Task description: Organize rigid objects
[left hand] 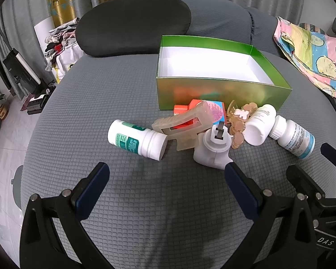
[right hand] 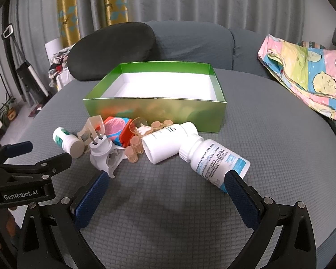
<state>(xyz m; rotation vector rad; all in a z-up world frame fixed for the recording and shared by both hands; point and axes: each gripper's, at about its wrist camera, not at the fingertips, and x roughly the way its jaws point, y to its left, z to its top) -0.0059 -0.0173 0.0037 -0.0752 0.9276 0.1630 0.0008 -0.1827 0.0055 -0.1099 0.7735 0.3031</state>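
Both my left tool (left hand: 165,172) and right tool (right hand: 166,180) gape wide, holding nothing. Bottles lie jumbled before the empty green box (right hand: 154,109) on the grey sofa (right hand: 268,134)

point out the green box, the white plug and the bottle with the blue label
green box (right hand: 154,112), right wrist view, on its front wall
white plug (left hand: 215,148), left wrist view, on its round body
bottle with the blue label (right hand: 215,159), right wrist view, on its label

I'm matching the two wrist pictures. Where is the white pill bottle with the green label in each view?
Left wrist: white pill bottle with the green label lies left of centre, left end of the pile.
Right wrist: same bottle, far left, cap facing the camera.
Shared landmark: open green cardboard box behind the pile.
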